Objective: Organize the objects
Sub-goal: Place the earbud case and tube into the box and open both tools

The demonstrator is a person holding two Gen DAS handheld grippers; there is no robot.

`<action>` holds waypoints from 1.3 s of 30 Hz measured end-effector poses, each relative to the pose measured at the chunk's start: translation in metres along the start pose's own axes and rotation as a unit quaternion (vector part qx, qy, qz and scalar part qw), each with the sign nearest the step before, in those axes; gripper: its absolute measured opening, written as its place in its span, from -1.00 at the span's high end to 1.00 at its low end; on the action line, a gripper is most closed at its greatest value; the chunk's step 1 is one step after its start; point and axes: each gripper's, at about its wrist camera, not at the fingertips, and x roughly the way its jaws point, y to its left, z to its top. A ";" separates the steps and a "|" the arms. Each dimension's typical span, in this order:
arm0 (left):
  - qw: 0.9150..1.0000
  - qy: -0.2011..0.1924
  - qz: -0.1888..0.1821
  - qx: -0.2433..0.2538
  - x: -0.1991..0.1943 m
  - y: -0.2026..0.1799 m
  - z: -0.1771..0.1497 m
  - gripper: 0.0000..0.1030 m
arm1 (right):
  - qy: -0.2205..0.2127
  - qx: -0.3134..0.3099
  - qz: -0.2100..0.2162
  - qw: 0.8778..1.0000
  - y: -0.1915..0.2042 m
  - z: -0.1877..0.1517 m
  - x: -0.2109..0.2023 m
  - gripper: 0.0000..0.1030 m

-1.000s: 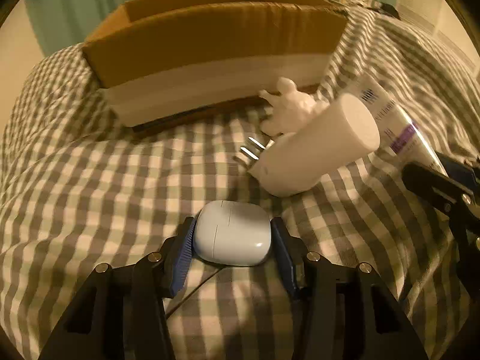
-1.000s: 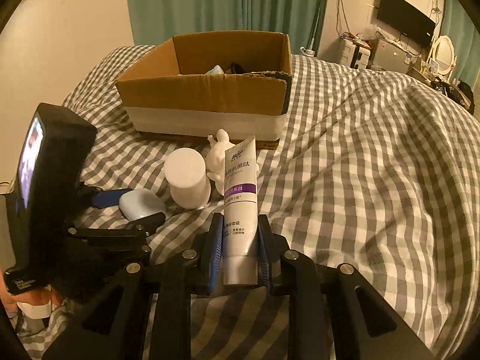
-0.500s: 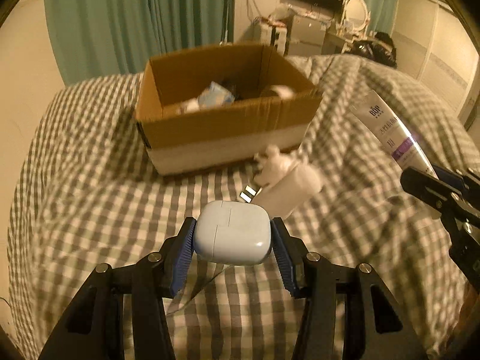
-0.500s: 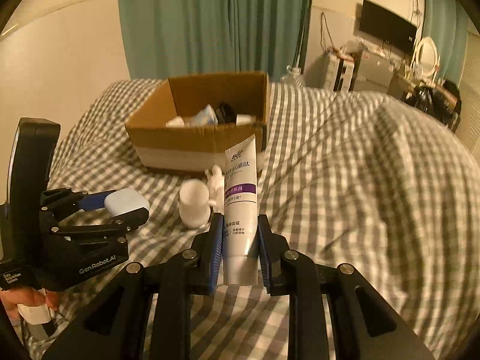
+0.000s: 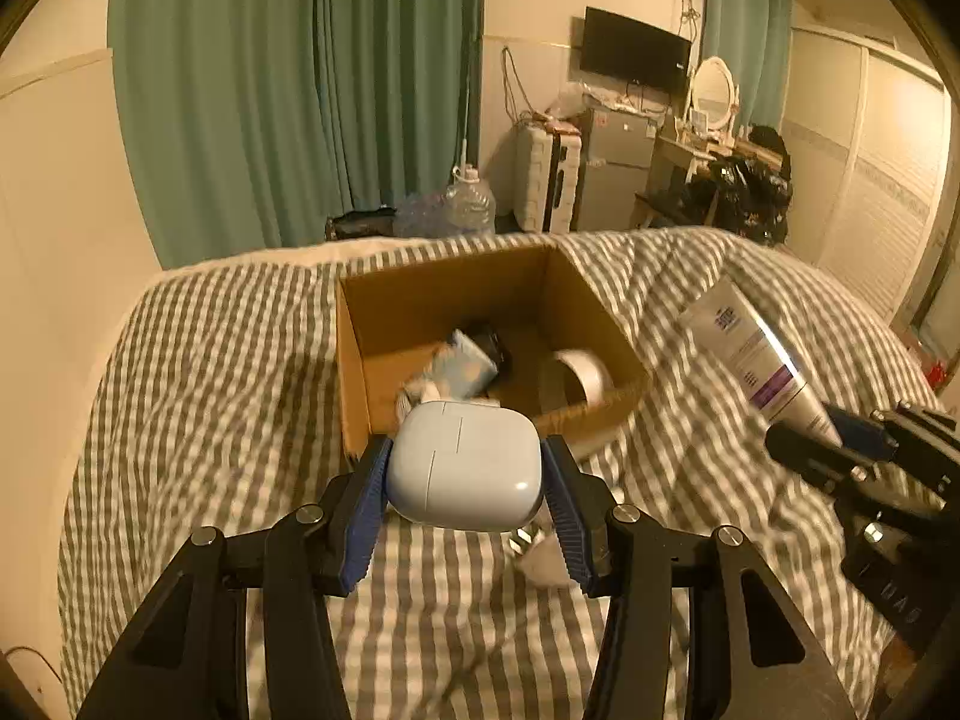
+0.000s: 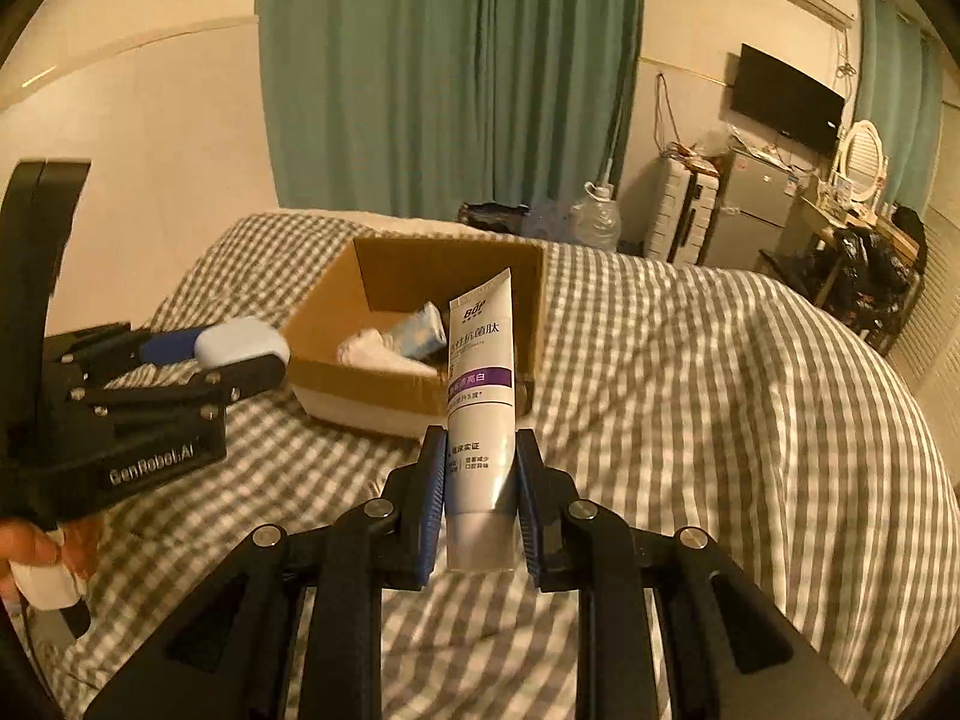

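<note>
My left gripper [image 5: 465,468] is shut on a pale blue earbud case [image 5: 463,468] and holds it in the air just short of the near wall of an open cardboard box [image 5: 360,384]. It also shows in the right wrist view [image 6: 240,354]. My right gripper [image 6: 480,462] is shut on a white and purple toothpaste tube [image 6: 483,396], held up near the box [image 6: 372,396]. The tube also shows at the right of the left wrist view [image 5: 762,354]. The box holds a blue packet [image 5: 465,366], a white tape roll [image 5: 585,375] and other small items.
The box sits on a bed with a grey and white checked cover [image 6: 720,390]. White objects [image 5: 540,558] lie on the cover under my left gripper, mostly hidden. Green curtains [image 5: 300,90], a water jug, a small fridge and a TV stand beyond the bed.
Both grippers have risen from the bed cover with their objects and moved toward the box. The box interior is now in view from above.
</note>
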 end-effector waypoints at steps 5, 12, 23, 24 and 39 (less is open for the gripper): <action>1.000 -0.013 -0.006 -0.005 0.005 0.006 0.024 0.01 | -0.009 0.010 0.039 0.999 -0.006 0.027 0.011 0.59; 0.999 -0.034 0.013 0.000 0.035 0.006 0.053 0.01 | -0.030 0.002 0.046 0.999 -0.014 0.065 0.048 0.59; 1.000 0.017 0.007 0.021 0.144 0.017 0.053 0.01 | 0.028 -0.004 0.056 0.998 -0.021 0.084 0.165 0.59; 1.000 0.019 0.007 0.022 0.150 0.019 0.052 0.01 | 0.032 -0.010 0.058 0.998 -0.019 0.084 0.175 0.59; 1.000 0.006 0.008 0.025 0.109 0.017 0.025 -0.57 | -0.006 0.036 0.052 0.998 -0.028 0.057 0.122 -0.04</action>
